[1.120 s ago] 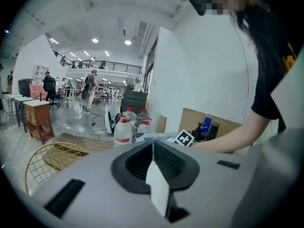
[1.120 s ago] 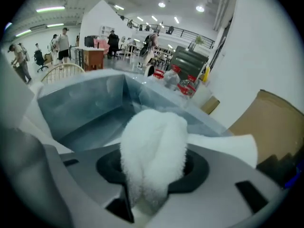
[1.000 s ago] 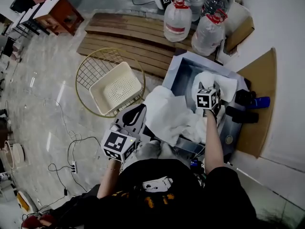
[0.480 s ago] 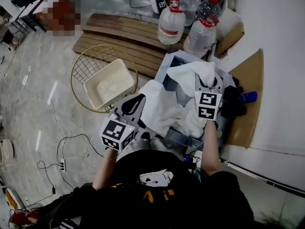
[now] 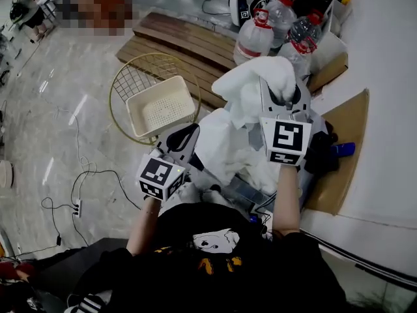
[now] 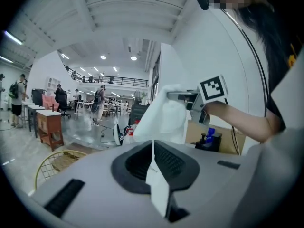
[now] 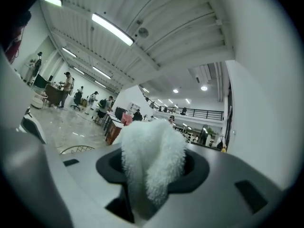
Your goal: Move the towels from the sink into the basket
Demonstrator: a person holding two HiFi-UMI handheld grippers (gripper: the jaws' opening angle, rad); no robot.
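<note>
Head view: R gripper (image 5: 281,103) is up over the sink (image 5: 242,189), clamped on a fluffy white towel (image 5: 251,87) that hangs clear of it. L gripper (image 5: 184,139) sits low at a 2nd towel (image 5: 218,142) draped over the sink's near edge. Basket (image 5: 130,83) is on the floor to the left, looks empty.

L gripper view: jaws nearly together, pinching a thin white edge, prob. of the 2nd towel (image 6: 154,175).

R gripper view: jaws partway closed on a thick fold of the towel (image 7: 152,160).

Progress, my est.: nothing delivered yet. Both towels need carrying to the basket and releasing.

Big water bottles (image 5: 254,34) stand behind slatted wooden boards (image 5: 182,44). Cardboard (image 5: 342,168) lies along the wall (image 5: 391,96), with a blue bottle (image 5: 344,150) touching it. A power strip (image 5: 77,207) sits among cables (image 5: 98,188).
</note>
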